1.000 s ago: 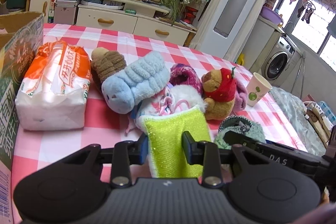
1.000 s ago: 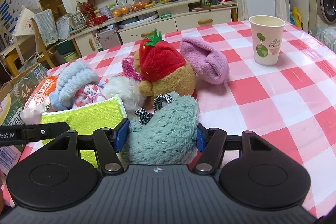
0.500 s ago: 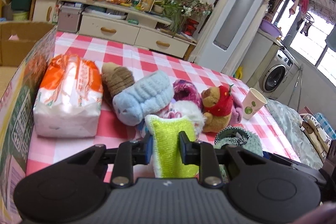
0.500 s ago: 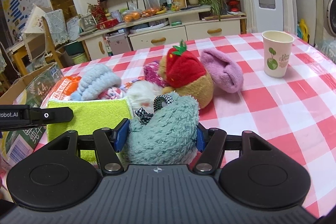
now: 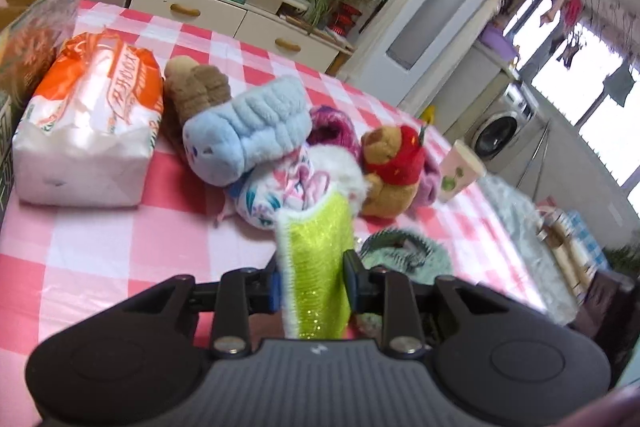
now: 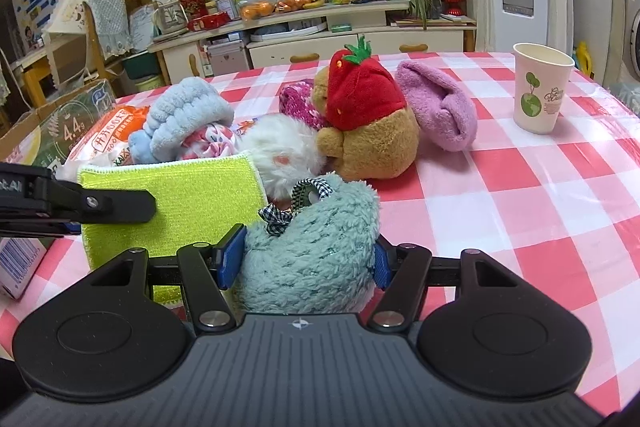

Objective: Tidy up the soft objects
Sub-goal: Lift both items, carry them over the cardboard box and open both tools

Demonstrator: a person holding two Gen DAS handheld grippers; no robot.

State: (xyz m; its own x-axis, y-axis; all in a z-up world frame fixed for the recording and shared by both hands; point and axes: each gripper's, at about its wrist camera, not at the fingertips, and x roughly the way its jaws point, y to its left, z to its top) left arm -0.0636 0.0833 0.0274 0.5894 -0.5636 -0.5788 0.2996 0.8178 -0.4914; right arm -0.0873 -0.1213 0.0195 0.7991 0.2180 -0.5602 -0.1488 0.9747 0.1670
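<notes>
A lime-green scrubbing cloth [image 5: 316, 251] stands on edge above the checked tablecloth [image 5: 100, 247]. My left gripper [image 5: 312, 279] has its pads on both faces of it, and the jaws are opening a little. The same cloth [image 6: 192, 195] shows in the right wrist view with a left finger [image 6: 116, 205] across it. My right gripper [image 6: 308, 259] is shut on a fluffy teal slipper [image 6: 316, 247] with a checked bow. Behind lie a bear in a strawberry hood [image 6: 360, 123], a purple slipper [image 6: 440, 111], a white fluffy piece [image 6: 280, 147] and a light-blue plush [image 5: 248, 123].
An orange and white tissue pack [image 5: 88, 123] lies at the left beside a cardboard box [image 6: 60, 123]. A brown plush [image 5: 198, 85] and a floral fabric bundle [image 5: 276, 187] are in the pile. A paper cup [image 6: 540, 91] stands at the right.
My left jaws closed on the green cloth, which went from lying flat to standing on edge, lifted off the table. My right gripper kept its hold on the teal slipper.
</notes>
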